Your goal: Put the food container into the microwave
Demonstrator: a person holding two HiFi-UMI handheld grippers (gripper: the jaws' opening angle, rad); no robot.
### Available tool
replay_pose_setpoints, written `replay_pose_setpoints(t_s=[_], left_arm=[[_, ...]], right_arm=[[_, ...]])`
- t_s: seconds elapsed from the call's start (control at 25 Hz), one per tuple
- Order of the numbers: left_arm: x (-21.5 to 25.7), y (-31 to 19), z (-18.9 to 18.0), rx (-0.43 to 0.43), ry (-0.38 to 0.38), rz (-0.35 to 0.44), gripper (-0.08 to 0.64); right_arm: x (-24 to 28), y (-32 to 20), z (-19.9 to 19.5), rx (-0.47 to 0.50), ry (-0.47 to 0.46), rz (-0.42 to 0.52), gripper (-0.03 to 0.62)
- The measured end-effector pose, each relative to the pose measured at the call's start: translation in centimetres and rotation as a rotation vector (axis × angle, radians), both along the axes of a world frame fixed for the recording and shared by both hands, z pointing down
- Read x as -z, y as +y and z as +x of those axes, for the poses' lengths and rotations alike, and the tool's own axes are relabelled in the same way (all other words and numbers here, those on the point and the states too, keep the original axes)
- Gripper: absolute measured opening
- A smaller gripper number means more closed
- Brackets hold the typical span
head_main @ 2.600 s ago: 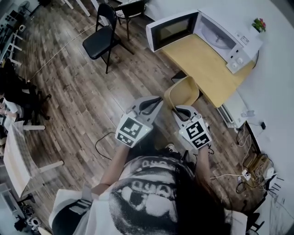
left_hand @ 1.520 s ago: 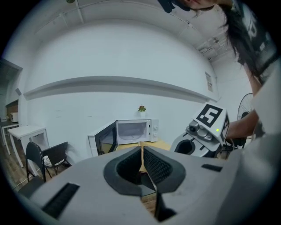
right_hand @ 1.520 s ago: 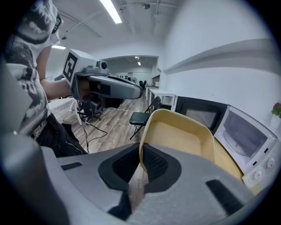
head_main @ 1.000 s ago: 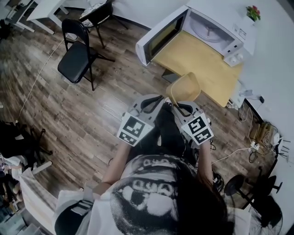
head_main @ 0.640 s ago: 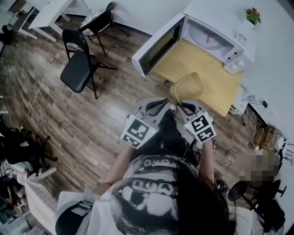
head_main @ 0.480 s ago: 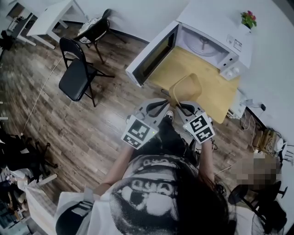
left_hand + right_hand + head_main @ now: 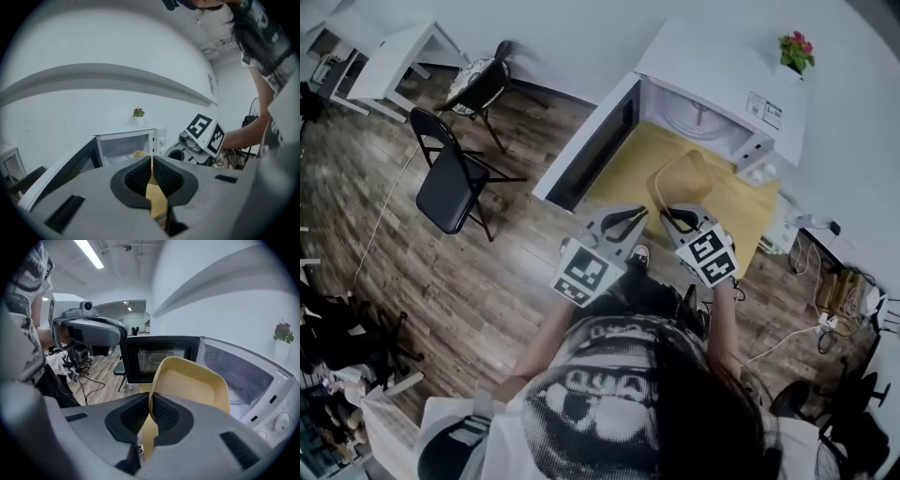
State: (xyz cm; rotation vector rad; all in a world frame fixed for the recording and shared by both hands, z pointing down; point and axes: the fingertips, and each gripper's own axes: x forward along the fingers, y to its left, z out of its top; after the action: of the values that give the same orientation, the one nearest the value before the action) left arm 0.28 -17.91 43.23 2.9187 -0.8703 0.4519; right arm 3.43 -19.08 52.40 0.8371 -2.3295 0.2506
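The food container (image 7: 682, 178) is a shallow yellow tray, held tilted between both grippers over the wooden table (image 7: 620, 175). My left gripper (image 7: 630, 217) is shut on its left rim and my right gripper (image 7: 671, 217) on its right rim. The white microwave (image 7: 724, 82) stands just beyond, with its door (image 7: 589, 143) swung open to the left and its cavity (image 7: 698, 117) bare. In the left gripper view the pads pinch the tray's edge (image 7: 156, 199). The right gripper view shows the tray (image 7: 192, 385) rising in front of the open microwave (image 7: 236, 373).
A small potted plant (image 7: 794, 50) sits on the microwave's top. A black folding chair (image 7: 450, 183) and a second chair (image 7: 478, 86) stand on the wood floor to the left. Cables and a power strip (image 7: 825, 319) lie on the floor at right.
The person has walked up to the table. The microwave now looms closer, and the container has moved from over the floor to over the table in front of the open cavity.
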Motion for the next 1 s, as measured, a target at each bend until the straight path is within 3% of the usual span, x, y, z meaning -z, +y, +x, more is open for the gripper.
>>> replay_pose_setpoints(t_s=[0.6, 1.0], left_arm=[[-0.8, -4.0, 3.6, 0.011, -0.016, 0.000, 0.012], [-2.1, -4.6, 4.4, 0.005, -0.029, -0.027, 0.012]], right_arm=[[-2.3, -6.5, 3.4, 0.039, 0.032, 0.019, 0.028], [-4.3, -12.7, 5.1, -0.009, 0.076, 0.007, 0.028]])
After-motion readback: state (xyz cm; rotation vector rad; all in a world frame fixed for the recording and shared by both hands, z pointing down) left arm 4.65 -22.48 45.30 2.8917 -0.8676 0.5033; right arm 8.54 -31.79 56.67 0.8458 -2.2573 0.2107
